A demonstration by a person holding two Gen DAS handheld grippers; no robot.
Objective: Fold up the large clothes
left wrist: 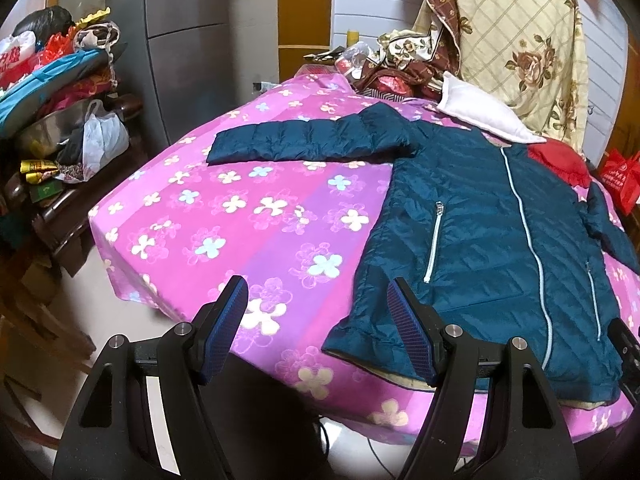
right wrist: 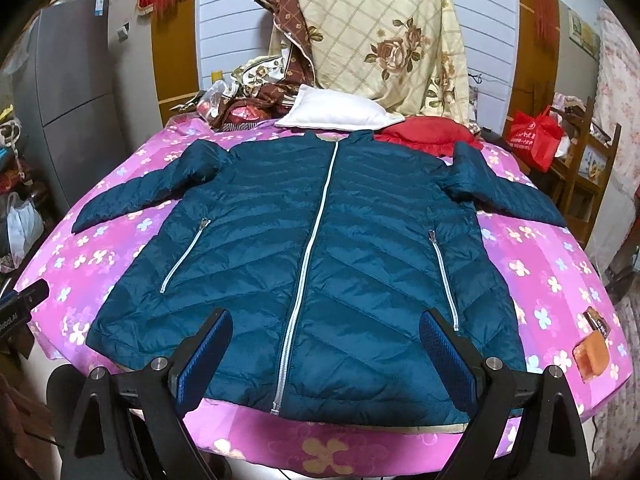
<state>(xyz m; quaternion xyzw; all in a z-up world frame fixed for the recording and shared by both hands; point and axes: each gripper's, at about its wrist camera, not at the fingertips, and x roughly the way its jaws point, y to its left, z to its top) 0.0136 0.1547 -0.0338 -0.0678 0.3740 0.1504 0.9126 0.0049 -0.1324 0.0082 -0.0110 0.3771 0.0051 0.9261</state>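
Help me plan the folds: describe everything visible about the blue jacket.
The blue jacket is a shiny quilted puffer lying flat, front up, on the pink flowered bedspread. Its pale centre zipper is closed; two slanted zip pockets flank it. Both sleeves spread outward. The collar nearly meets a white pillow; neither claw touches it.

Left view: jacket (left wrist: 480,240) right sleeve cut off by edge; red bag (right wrist: 534,136) print too small to read.

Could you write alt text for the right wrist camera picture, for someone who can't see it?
A dark teal puffer jacket lies flat, zipped, sleeves spread, on a bed with a pink flowered sheet. The open right gripper hovers over its hem, touching nothing. A white pillow lies behind the collar.
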